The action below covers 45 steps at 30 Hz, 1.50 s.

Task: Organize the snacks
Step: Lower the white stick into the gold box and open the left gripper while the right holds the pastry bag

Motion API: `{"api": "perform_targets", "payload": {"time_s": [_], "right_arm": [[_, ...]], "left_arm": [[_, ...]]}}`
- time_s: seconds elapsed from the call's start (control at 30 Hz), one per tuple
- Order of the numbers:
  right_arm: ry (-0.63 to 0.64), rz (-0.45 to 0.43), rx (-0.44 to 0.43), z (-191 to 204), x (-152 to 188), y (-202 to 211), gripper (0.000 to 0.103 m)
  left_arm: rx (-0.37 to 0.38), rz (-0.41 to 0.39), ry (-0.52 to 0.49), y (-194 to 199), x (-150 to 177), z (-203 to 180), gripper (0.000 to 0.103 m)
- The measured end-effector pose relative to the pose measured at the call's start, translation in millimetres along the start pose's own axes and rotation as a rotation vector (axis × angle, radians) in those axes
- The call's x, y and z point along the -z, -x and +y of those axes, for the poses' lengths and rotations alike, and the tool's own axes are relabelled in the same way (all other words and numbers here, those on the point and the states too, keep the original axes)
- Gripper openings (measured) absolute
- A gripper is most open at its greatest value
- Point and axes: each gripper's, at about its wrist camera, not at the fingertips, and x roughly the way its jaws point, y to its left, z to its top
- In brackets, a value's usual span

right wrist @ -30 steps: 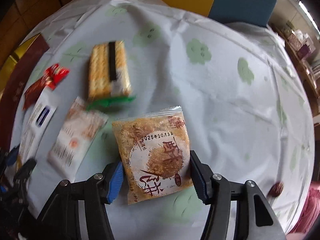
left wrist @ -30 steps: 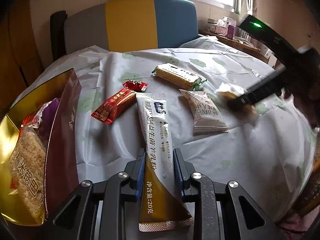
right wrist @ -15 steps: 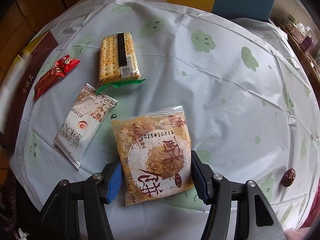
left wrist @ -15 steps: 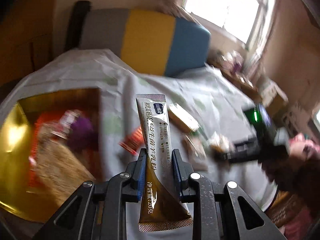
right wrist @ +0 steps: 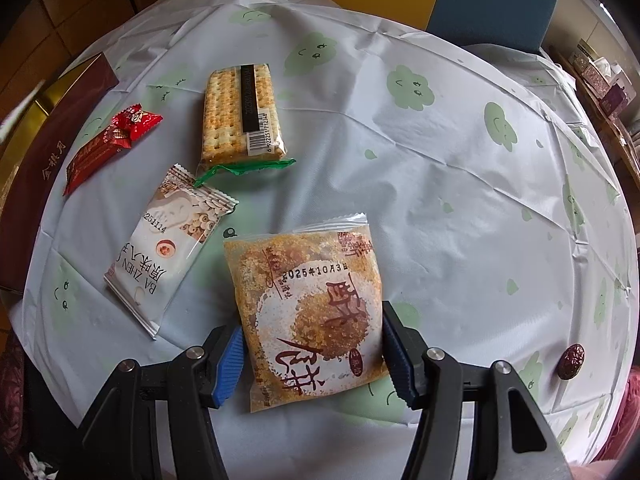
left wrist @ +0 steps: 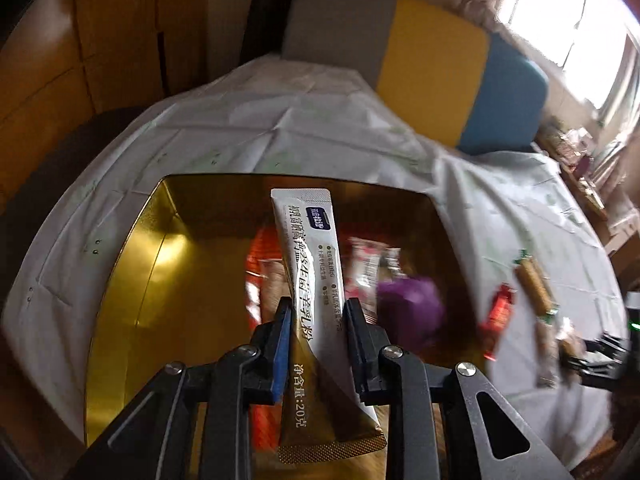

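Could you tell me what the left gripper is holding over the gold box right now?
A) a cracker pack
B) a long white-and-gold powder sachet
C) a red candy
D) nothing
B: in the left wrist view the left gripper pinches the long white-and-gold powder sachet above the gold box.

Desk cover: pale tablecloth [right wrist: 400, 168] printed with green smiling clouds, creased.
Seat behind the desk: chair back [left wrist: 432, 64] in grey, yellow and blue panels.
Wall on the left: wooden panelling [left wrist: 80, 40], warm brown.
Window: upper right [left wrist: 568, 20], bright daylight, overexposed.
Side shelf: cluttered with small boxes [right wrist: 600, 76], right edge.
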Motion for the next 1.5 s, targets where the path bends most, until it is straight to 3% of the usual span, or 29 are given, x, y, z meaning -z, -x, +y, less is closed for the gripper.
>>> {"api": "perform_targets", "payload": {"time_s": [0.13, 0.5, 1.13, 1.5], "right_arm": [[-0.002, 0.0, -0.002, -0.3, -0.4, -0.7, 0.062], [0.012, -0.002, 0.005, 1.1, -1.1, -0.9, 0.062], [0.068, -0.035, 0.053, 16.0, 5.5, 2.1, 0.061], [0.006, -0.015, 0.018, 7.9, 4.8, 1.3, 0.061]], "left_arm": [[-0.004, 0.041, 0.088, -20.1, -5.0, 13.7, 0.029], [-0.151, -0.081, 0.016, 28.0, 30.2, -24.6, 0.031], [-0.151, -0.144, 0.013, 63.4, 78.2, -51.5, 0.037], [-0.13, -0.155, 0.012, 69.7, 89.6, -49.9, 0.038]]}}
